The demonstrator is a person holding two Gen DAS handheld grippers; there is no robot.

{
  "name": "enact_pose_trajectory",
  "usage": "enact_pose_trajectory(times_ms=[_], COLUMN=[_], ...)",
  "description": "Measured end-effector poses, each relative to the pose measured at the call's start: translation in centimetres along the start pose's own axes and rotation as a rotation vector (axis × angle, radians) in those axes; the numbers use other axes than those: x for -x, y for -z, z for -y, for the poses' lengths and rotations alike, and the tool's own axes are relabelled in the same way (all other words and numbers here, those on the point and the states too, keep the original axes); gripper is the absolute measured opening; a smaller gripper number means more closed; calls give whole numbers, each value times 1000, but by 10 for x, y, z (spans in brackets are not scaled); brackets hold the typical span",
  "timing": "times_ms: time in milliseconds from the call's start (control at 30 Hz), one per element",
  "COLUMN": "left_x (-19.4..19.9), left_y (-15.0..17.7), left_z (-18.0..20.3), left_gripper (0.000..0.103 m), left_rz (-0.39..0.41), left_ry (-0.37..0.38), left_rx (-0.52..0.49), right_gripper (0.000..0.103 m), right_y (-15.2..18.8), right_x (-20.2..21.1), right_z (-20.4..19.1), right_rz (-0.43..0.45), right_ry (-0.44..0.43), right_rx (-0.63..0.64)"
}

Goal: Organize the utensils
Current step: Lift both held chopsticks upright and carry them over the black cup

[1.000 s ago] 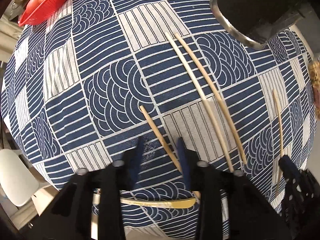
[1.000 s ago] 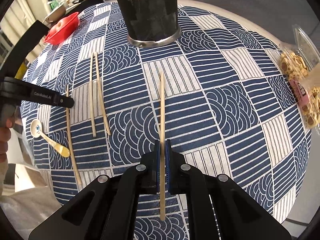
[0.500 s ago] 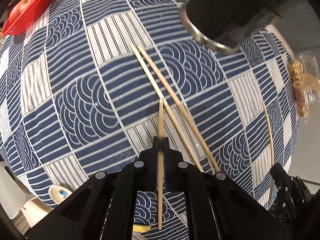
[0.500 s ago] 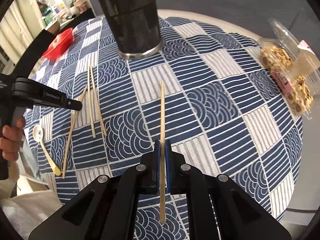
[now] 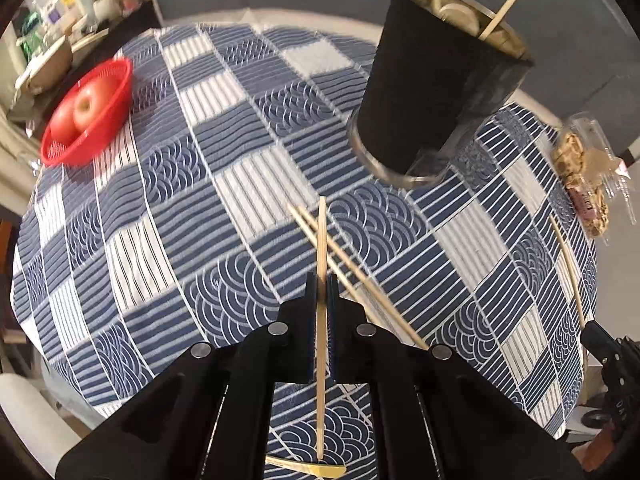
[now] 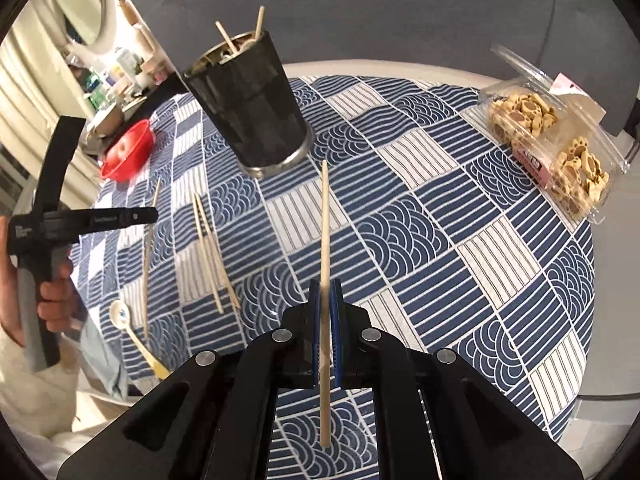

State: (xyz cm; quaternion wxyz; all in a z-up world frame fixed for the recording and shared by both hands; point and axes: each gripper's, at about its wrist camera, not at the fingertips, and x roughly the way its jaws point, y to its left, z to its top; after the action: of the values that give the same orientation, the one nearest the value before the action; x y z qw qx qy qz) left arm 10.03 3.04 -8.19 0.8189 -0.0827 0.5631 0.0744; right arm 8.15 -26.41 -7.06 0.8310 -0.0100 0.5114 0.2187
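Note:
My left gripper (image 5: 321, 280) is shut on a wooden chopstick (image 5: 321, 240) and holds it above the table, pointing toward the black utensil cup (image 5: 436, 80). My right gripper (image 6: 326, 286) is shut on another chopstick (image 6: 325, 220), also lifted, its tip near the cup (image 6: 252, 100). The cup holds several sticks. Two chopsticks (image 6: 210, 248) lie together on the blue patterned tablecloth (image 6: 420, 240); they also show in the left wrist view (image 5: 360, 272). A small spoon (image 6: 134, 332) lies near the table's near left edge.
A red basket (image 5: 88, 112) with apples sits at the far left. An open clear box of cookies (image 6: 548, 136) lies at the right edge. Shelves with bottles stand beyond the table at the left.
My left gripper closed on a chopstick and lifted it off the cloth. Both grippers have risen and tilted up, so the cup's rim now shows.

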Motion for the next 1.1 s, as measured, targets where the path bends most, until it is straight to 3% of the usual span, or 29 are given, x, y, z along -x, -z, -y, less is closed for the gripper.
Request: enact_pose_trajectory(times_ms=[200, 267, 533, 733, 1100], left_x=[14, 22, 59, 91, 138], left_y=[0, -6, -43, -77, -125], left_z=[0, 2, 1, -2, 12], left_gripper=[5, 5, 5, 5, 5], left_rz=[78, 115, 227, 309, 423], left_ry=[57, 39, 61, 69, 216], left_rx=[-41, -61, -163, -254, -377], right_gripper=[5, 5, 5, 5, 5], right_y=[-15, -23, -66, -97, -136], right_x=[20, 29, 66, 70, 83], right_z=[-17, -27, -61, -80, -109], right_rz=[0, 9, 87, 72, 67], right_ry=[11, 29, 88, 58, 109], right_rx=[0, 19, 24, 5, 35])
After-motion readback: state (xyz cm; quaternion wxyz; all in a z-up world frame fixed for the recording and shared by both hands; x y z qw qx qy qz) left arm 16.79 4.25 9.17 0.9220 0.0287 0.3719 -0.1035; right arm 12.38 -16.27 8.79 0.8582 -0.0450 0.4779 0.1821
